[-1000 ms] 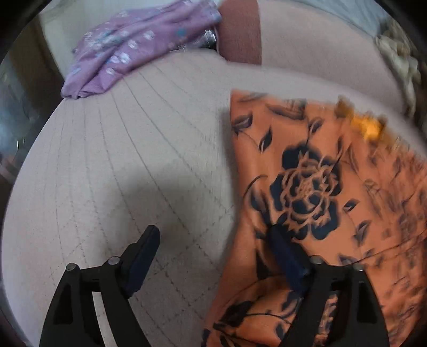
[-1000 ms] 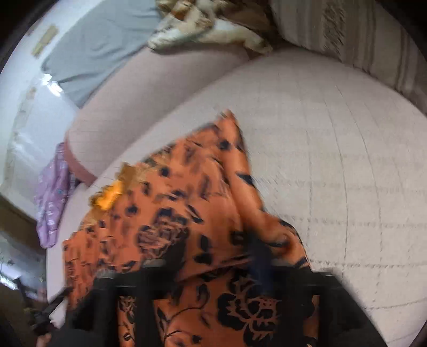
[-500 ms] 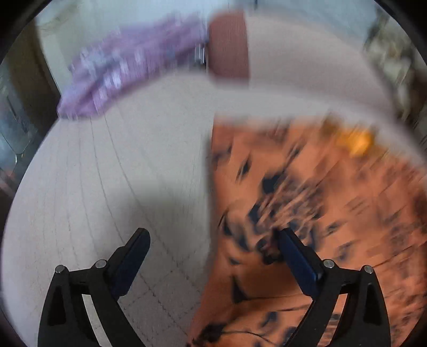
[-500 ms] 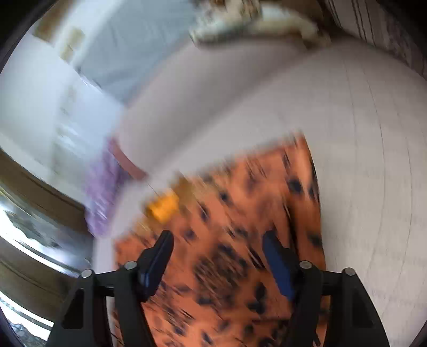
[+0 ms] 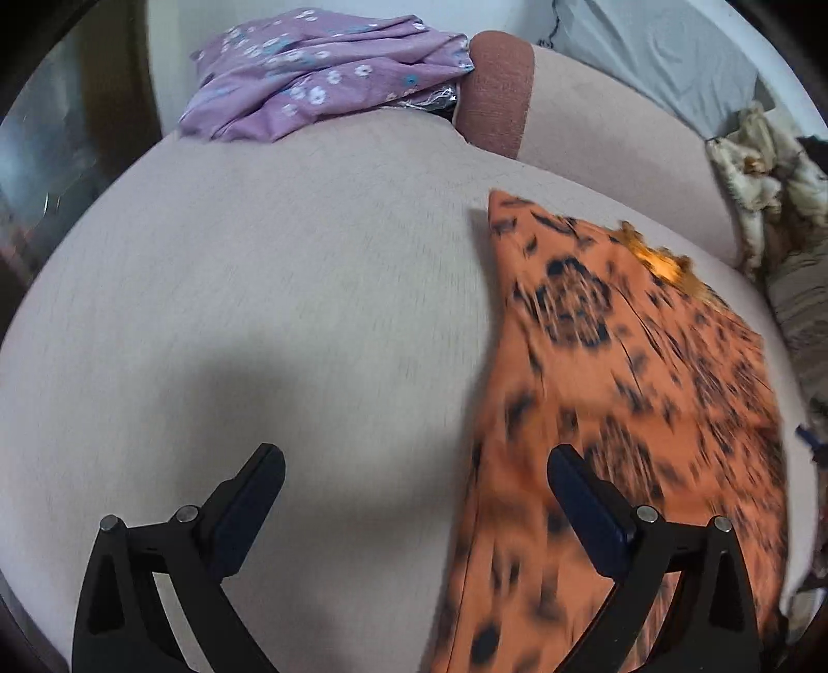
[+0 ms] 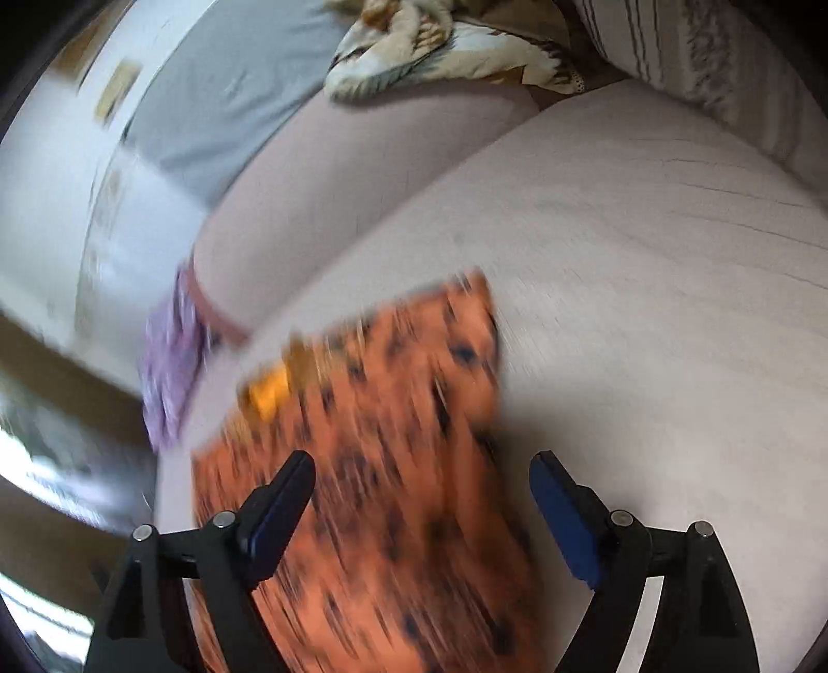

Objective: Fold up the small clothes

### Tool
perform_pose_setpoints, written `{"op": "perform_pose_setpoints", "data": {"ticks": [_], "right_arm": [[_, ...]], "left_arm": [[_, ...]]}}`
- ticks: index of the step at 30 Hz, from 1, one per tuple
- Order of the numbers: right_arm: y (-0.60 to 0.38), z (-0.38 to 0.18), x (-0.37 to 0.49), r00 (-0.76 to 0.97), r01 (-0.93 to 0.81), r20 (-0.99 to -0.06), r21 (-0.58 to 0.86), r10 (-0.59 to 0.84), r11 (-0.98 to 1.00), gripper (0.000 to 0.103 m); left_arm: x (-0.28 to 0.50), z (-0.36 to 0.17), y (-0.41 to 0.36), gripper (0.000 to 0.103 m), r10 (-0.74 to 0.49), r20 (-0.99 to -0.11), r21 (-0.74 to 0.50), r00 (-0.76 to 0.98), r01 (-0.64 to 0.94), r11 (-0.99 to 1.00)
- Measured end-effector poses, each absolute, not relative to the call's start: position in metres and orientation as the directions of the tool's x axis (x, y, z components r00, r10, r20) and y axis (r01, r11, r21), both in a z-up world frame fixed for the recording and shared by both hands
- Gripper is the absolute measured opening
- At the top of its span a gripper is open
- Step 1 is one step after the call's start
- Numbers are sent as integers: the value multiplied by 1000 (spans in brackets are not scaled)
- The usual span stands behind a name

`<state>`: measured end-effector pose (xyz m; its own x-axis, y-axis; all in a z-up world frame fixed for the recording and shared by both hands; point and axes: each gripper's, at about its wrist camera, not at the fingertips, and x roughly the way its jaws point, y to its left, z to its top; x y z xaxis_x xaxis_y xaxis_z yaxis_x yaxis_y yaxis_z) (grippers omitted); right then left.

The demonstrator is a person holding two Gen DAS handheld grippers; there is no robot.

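An orange garment with a dark blue flower print (image 5: 621,393) lies flat on the pale quilted couch seat (image 5: 284,290), with a bright orange trim bit (image 5: 667,264) at its far edge. My left gripper (image 5: 414,466) hovers over the garment's left edge, its jaws still opening, nothing pinched; its right finger (image 5: 585,497) is above the cloth. In the right wrist view the same garment (image 6: 393,455) lies below my right gripper (image 6: 422,471), whose jaws are also opening wide with nothing pressed between the pads.
A purple flowered garment (image 5: 321,72) lies heaped at the couch's far left end beside a reddish-brown armrest (image 5: 497,88). A grey cloth (image 5: 662,57) drapes the backrest. A cream and brown patterned throw (image 6: 445,46) and a striped cushion (image 6: 688,57) lie at the right.
Both grippers let go of the orange garment and opened wider. Both pulled back and rose a little, and the garment now lies flat on the seat.
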<state>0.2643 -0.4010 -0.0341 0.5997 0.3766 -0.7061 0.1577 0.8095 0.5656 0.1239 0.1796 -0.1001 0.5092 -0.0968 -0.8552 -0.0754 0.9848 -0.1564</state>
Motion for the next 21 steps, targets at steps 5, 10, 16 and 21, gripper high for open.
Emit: {"op": "perform_pose_setpoints", "data": {"ticks": [5,10,16,21], "right_arm": [[-410,-53,149,459,133,-781,532,424,836,87],[-405,-80,70,346,117,-791,569,504,814,87],[-390,-87,35,318,93,-773,602,549,793,65],[-372,-93,30,311,70,-792,570,525,818,61]], "left_arm": [[42,-108,187,102,-162,-881,-208,445,-56,977],[-4,-116,173,102,-191,-890,-224,414,-31,974],[-28,-136,163,101,-176,-915,-220,364,-82,972],[-38,-142,150,94,-112,-931,-149,348,-81,985]]}}
